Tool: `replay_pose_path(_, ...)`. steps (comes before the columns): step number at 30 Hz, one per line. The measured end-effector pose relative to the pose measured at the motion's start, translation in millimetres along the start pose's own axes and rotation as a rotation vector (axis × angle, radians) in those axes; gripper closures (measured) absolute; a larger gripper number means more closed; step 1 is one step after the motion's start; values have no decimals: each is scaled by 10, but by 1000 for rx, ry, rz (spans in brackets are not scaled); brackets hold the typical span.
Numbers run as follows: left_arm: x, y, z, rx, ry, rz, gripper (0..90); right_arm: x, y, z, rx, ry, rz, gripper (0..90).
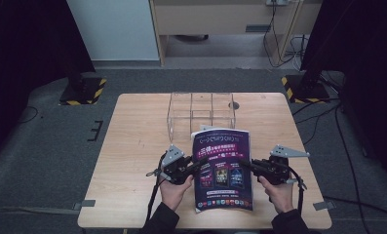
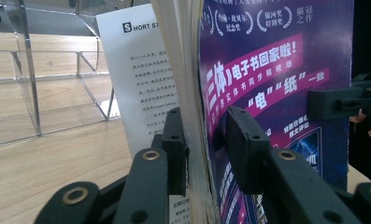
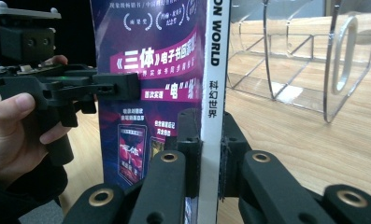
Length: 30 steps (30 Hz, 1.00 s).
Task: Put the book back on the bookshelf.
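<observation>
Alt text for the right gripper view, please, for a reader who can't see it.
The right tongs clamp the white spine of a purple-covered magazine held upright. To its left, a hand holds the left tongs against the cover; a clear acrylic organizer stands on the wooden table to its right.

Left gripper [image 1: 197,165]: held level in the left hand [image 1: 175,187], jaws pointed toward the right gripper, one pad [image 2: 176,149] touching the magazine, the other standing off it.
Right gripper [image 1: 245,163]: held level in the right hand [image 1: 278,191], jaws clamped on the spine.
Forearms: sleeved, side by side.
</observation>
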<state>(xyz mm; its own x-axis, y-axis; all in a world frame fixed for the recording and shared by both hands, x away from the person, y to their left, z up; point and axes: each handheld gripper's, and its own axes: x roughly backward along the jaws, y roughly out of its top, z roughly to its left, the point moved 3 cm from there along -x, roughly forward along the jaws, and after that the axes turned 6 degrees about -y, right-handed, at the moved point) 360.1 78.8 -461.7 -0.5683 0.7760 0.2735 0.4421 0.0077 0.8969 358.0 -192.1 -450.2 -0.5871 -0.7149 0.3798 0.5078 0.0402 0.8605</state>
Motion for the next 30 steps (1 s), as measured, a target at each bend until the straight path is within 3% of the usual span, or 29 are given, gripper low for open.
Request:
replay_pose_path(5, 111, 0, 97, -33, 58, 9, 556, 27, 31, 54, 13, 25, -10, 829)
replay_pose_path(9, 240, -14, 190, -20, 82, -7, 489, 23, 44, 74, 19, 25, -10, 829)
replay_pose_path(11, 370, -33, 294, -24, 126, -10, 470, 3, 51, 81, 16, 10, -6, 829)
replay_pose_path(13, 412, -46, 326, -17, 135, -10, 458, 1, 54, 71, 15, 0, -7, 829)
replay_pose_path(15, 493, -76, 400, -16, 162, -6, 437, 20, 75, 33, -10, 1, -21, 829)
replay_pose_path(23, 811, -339, 759, 26, 277, 57, 395, 90, 196, 71, 0, -16, -59, 829)
replay_pose_path(30, 897, -467, 962, 55, 369, 124, 322, 132, 363, 112, 4, -31, -100, 829)
